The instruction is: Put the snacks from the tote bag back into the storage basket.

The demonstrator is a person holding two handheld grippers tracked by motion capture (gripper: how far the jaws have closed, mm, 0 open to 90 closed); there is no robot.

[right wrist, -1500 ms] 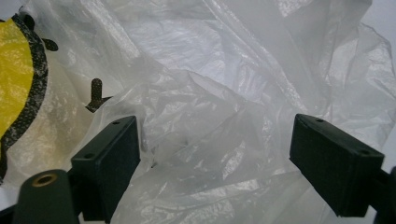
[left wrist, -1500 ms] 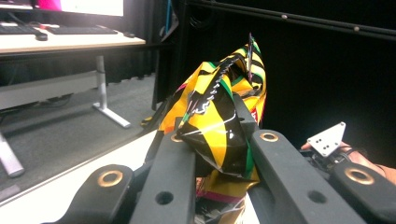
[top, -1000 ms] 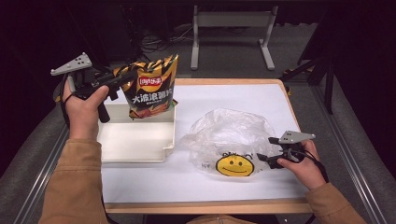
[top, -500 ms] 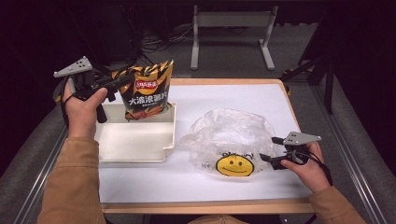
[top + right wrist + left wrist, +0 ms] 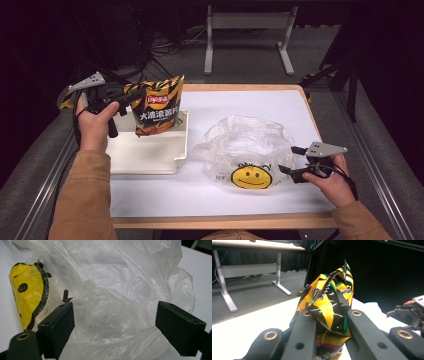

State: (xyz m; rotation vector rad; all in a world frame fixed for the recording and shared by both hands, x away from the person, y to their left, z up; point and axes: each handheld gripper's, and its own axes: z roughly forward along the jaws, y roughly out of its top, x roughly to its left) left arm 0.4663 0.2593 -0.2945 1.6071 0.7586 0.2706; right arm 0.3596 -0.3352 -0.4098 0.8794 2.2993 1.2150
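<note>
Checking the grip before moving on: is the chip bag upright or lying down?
Upright: the chip bag hangs top up from the left gripper, shut on its upper edge, above the white tray.

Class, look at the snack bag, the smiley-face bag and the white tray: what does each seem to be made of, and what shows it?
Snack bag: glossy printed plastic film, probably foil-lined; it shows sharp creases, highlights and a serrated top seam.
Smiley-face bag: thin, soft translucent plastic; it crumples and the table shows through.
White tray: apparently rigid moulded plastic, matte, with a rounded rim.
</note>
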